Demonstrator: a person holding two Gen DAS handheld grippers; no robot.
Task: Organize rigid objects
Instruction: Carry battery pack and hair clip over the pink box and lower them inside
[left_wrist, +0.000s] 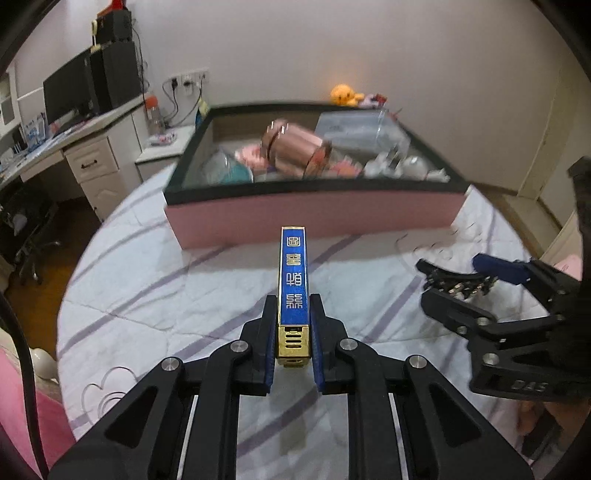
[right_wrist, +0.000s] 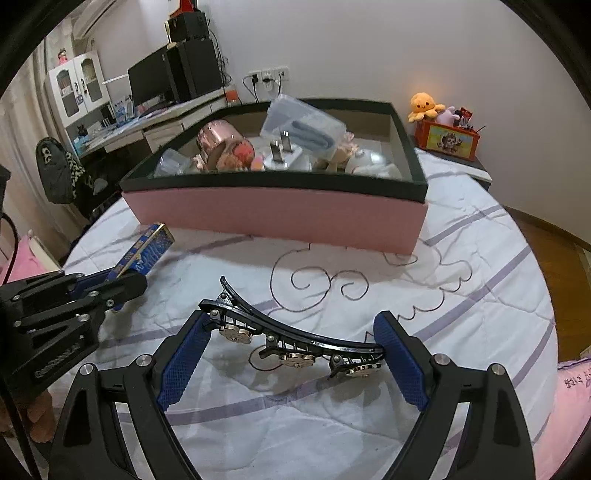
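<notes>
Each camera rides close behind its own jaws, looking forward and down across the bed toward the box by the far wall. Both views share the bed, the box and the desk, and each catches the other gripper at its edge.

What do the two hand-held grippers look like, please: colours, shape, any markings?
Both the left gripper and the right gripper are black angular linkage frames with silver round bolts. Their fingers carry blue textured pads. Raised lettering marks the side of each body, too blurred to read fully.
</notes>
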